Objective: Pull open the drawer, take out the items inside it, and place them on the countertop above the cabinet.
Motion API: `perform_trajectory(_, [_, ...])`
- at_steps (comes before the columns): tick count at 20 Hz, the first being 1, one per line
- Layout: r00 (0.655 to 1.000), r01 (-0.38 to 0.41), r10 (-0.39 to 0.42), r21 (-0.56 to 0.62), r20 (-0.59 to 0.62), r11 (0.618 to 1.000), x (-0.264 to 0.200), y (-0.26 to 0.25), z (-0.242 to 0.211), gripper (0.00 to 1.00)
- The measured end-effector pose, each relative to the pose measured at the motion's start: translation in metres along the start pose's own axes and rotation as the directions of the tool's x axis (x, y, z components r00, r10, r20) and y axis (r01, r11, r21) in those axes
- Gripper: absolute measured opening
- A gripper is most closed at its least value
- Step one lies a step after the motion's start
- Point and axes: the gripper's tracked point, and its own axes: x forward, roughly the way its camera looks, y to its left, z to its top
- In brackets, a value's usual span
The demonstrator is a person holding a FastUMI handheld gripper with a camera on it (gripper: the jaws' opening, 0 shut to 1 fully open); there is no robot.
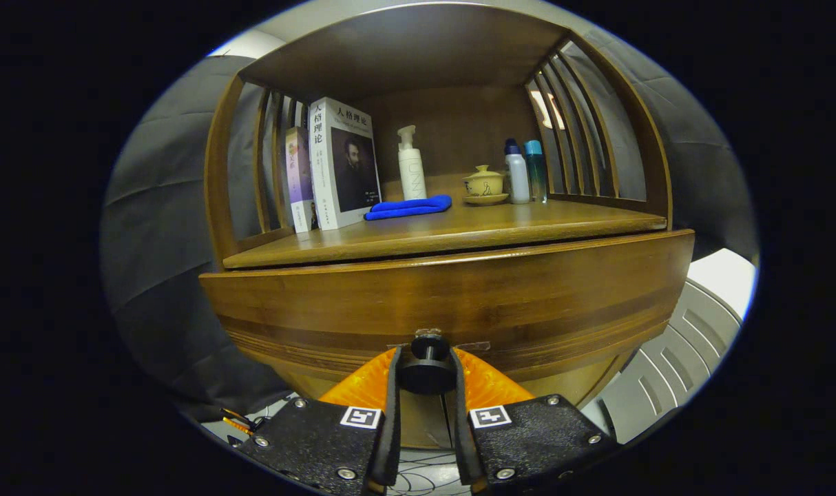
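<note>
The wooden drawer front (452, 303) spans the cabinet just below the countertop (459, 231). A small gap shows between its top edge and the countertop edge. A round black knob (428, 368) sticks out of the drawer's lower middle, and my gripper (426, 372) is shut on it, one finger pressing each side. What lies inside the drawer is hidden behind the front panel.
On the countertop stand two books (335, 165) at the left, a folded blue cloth (410, 207), a white pump bottle (411, 169), a small lidded teacup on a saucer (485, 184) and two bottles (525, 172) at the right. Slatted wooden sides and a top panel enclose the shelf.
</note>
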Motion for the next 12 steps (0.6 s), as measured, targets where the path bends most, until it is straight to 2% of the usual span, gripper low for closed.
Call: perform_trajectory(12, [0.999,-0.025,0.025,-0.020,0.035,0.999,-0.061,0.005,-0.012,0.33])
